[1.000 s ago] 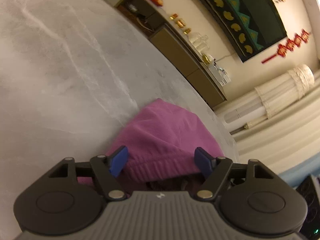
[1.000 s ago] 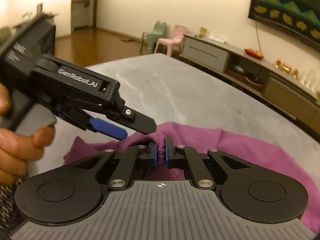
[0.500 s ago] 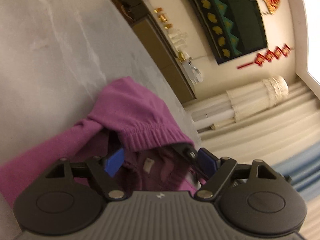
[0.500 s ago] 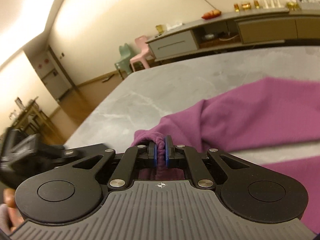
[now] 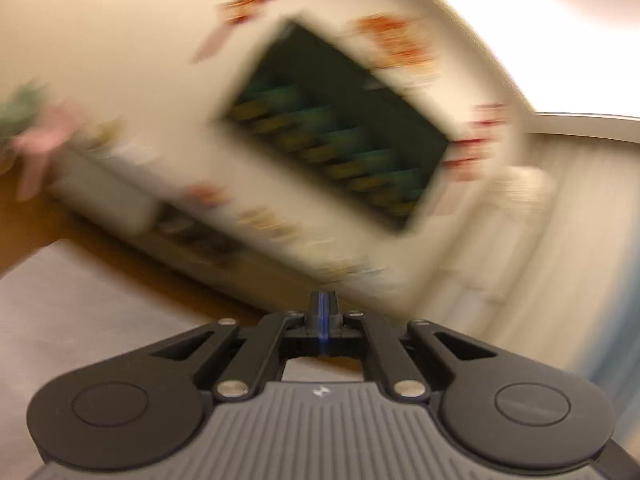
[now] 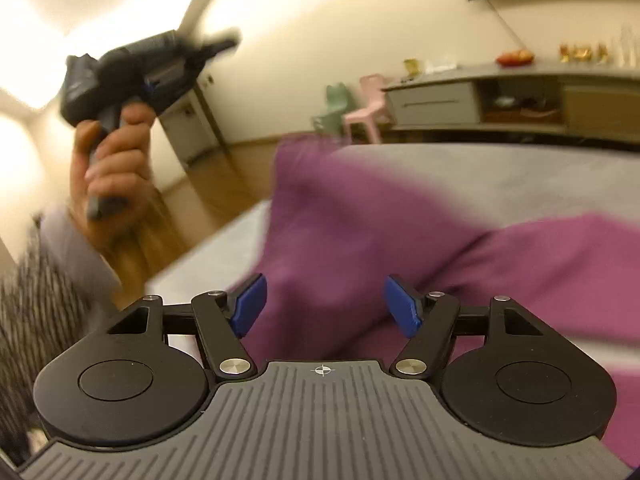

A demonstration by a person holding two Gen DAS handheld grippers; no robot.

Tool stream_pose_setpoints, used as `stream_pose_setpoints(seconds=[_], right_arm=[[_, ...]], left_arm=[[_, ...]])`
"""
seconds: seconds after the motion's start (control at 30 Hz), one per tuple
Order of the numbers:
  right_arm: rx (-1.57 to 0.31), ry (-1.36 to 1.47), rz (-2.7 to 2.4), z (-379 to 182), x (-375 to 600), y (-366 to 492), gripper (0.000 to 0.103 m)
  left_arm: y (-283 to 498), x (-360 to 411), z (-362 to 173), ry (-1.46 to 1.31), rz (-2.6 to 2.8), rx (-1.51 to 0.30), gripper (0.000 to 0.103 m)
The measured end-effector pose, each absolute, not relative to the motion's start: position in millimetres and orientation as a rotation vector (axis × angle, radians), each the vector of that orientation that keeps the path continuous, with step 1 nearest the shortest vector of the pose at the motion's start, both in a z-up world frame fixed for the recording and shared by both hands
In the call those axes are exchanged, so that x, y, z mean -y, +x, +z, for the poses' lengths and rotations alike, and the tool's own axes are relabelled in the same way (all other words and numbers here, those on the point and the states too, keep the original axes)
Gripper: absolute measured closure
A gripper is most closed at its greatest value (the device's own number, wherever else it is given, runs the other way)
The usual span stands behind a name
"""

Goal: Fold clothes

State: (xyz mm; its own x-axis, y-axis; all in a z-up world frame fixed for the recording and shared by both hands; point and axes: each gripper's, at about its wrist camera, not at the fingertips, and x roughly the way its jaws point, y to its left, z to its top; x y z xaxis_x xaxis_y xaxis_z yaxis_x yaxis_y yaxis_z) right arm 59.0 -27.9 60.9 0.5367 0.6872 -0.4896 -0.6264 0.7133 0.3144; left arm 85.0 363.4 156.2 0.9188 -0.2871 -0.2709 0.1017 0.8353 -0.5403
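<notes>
Purple garment [image 6: 360, 216] lies on grey table [image 6: 520, 168]. Right gripper [image 6: 324, 304] jaws just opened, cloth between, unpinched. Left gripper [image 5: 323, 308] just closed, nothing between, raised.

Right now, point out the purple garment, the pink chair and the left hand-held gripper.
purple garment [image 6: 344, 216]: right wrist view, raised fold.
pink chair [image 6: 370, 98]: right wrist view, backrest and seat.
left hand-held gripper [image 5: 320, 312]: left wrist view, meeting fingertips, shut, nothing between.

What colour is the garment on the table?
Purple, plain with no pattern. The garment shows best in the right wrist view; the left wrist view misses it.
</notes>
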Motion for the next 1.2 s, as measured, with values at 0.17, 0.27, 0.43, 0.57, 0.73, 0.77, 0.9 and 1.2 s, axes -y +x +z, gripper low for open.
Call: stream_pose_setpoints(seconds=[0.17,0.27,0.43,0.57,0.73,0.77,0.9,1.2], right_arm=[[-0.699,0.051,0.286,38.6,172.2,133.1,0.028],[-0.736,-0.052,-0.026,10.7,254.2,164.0,0.029],[-0.777,-0.132,-0.046,-7.3,291.7,194.3,0.026],[-0.847,-0.199,-0.034,-21.8,296.9,203.7,0.031],[-0.905,-0.036,0.04,-24.5,314.3,206.6,0.09],[-0.9,-0.021,0.044,-22.1,314.4,206.9,0.097],[-0.753,0.043,-0.001,13.0,321.6,189.5,0.102],[-0.497,0.35,-0.299,56.5,418.0,122.3,0.101]], left_arm=[[117.8,-365.6,37.4,-0.662,-0.109,-0.769,0.101],[127.9,-333.1,25.7,-0.525,-0.14,-0.926,0.069],[119.1,-315.8,23.8,-0.564,-0.155,-0.917,0.049],[105.1,-301.9,9.8,-0.651,-0.164,-0.935,0.04],[119.7,-279.5,5.9,-0.613,-0.214,-0.91,0.022],[126.7,-276.4,3.3,-0.603,-0.22,-0.907,0.028],[138.7,-266.5,3.9,-0.507,-0.181,-0.87,0.103],[64.0,-385.2,51.2,-0.805,-0.11,-0.484,0.103]])
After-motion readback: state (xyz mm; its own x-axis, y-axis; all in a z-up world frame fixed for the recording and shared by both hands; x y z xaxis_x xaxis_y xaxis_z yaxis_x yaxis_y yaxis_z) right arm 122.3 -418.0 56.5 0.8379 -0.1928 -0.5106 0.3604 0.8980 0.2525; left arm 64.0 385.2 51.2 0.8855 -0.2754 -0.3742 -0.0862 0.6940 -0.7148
